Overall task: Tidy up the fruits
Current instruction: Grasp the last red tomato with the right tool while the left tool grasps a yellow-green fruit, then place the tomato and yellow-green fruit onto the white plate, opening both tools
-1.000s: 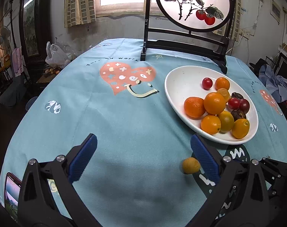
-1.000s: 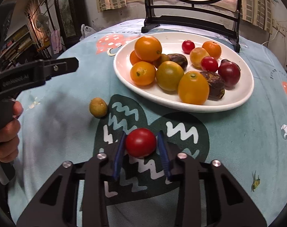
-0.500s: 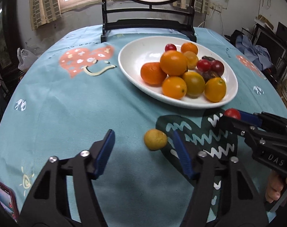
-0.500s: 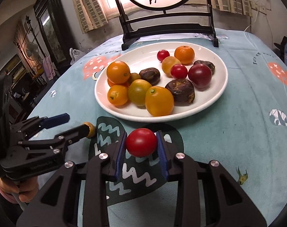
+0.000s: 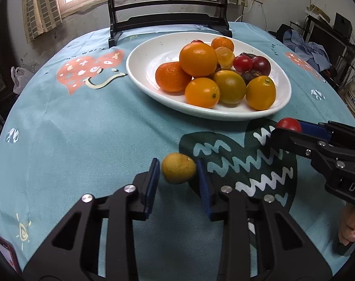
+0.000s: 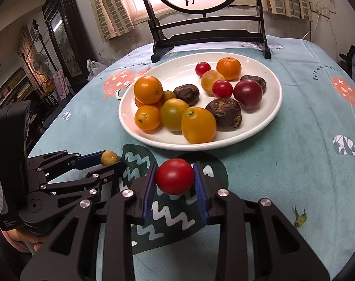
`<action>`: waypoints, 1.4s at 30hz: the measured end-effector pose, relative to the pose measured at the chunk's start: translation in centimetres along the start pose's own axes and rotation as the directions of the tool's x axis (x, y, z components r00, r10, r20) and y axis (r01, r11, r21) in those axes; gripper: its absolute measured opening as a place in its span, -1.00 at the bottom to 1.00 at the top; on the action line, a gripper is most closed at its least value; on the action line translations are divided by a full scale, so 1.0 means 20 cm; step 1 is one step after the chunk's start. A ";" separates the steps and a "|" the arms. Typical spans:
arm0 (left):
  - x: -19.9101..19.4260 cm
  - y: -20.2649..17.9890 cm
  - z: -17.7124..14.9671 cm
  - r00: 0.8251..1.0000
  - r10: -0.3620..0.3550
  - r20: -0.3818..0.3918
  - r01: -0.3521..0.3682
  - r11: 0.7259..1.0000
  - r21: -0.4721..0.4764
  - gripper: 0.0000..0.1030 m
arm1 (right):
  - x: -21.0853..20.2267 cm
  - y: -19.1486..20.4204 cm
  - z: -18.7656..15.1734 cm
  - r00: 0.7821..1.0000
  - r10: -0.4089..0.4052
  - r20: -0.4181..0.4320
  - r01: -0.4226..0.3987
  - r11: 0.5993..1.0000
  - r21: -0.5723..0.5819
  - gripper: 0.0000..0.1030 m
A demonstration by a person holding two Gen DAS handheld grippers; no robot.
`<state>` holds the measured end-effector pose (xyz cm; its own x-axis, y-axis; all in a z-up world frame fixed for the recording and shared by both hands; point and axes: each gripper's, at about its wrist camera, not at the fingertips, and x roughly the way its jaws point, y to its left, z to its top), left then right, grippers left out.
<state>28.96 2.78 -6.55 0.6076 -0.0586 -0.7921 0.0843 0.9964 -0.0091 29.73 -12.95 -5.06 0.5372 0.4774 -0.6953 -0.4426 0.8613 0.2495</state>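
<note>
A white oval plate (image 5: 142,56) (image 6: 274,107) holds several oranges, tomatoes and dark fruits. A small yellow kumquat (image 5: 178,168) lies on the tablecloth between the blue pads of my left gripper (image 5: 178,167); the right pad touches it, the left pad stands just off it. It also shows in the right wrist view (image 6: 109,157). My right gripper (image 6: 175,176) is shut on a red tomato (image 6: 175,176) and holds it just in front of the plate's near rim. The tomato also shows in the left wrist view (image 5: 288,124).
A black wooden stand with a round painted screen (image 6: 200,35) stands behind the plate. The teal printed tablecloth (image 5: 83,128) covers the round table. A phone (image 5: 4,253) lies at the near left edge. Furniture and clutter ring the table.
My left gripper has moved forward around the kumquat and narrowed its jaws onto it. My right gripper has carried the tomato nearer the plate.
</note>
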 end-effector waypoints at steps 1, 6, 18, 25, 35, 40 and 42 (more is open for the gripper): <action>0.00 0.00 0.00 1.000 0.001 0.001 -0.001 1.000 0.002 -0.42 | 0.00 0.00 0.00 1.000 0.000 0.001 0.000 1.000 0.000 -0.36; 0.00 -0.01 0.00 1.000 0.005 0.002 -0.005 1.000 0.007 -0.44 | -0.01 0.00 0.00 1.000 0.003 0.003 -0.003 1.000 -0.001 -0.36; -0.23 -0.04 0.05 0.991 -0.033 0.129 0.031 0.999 0.018 -0.44 | -0.12 0.05 0.02 0.993 0.086 0.086 -0.086 0.996 -0.008 -0.36; -0.32 0.02 0.32 0.975 -0.056 0.213 0.060 0.998 -0.013 -0.44 | -0.22 -0.03 0.23 0.970 0.030 0.243 -0.044 0.998 0.051 -0.36; 0.03 0.06 0.71 0.991 -0.011 0.132 0.017 0.999 -0.046 -0.44 | 0.08 -0.19 0.44 0.987 -0.026 0.161 0.009 0.995 0.100 -0.36; 0.16 0.10 0.72 0.996 0.007 0.088 -0.001 0.998 -0.063 -0.44 | 0.19 -0.24 0.45 0.993 -0.019 0.113 0.008 0.995 0.095 -0.36; 0.19 0.11 0.72 0.997 0.018 0.074 -0.013 0.998 -0.063 -0.44 | 0.21 -0.24 0.45 0.995 -0.011 0.095 0.002 0.995 0.096 -0.35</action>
<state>42.87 3.78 -0.85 0.6657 -0.0451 -0.7449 0.0262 0.9990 -0.0370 40.60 -13.55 -3.20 0.6079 0.4820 -0.6309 -0.3707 0.8750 0.3112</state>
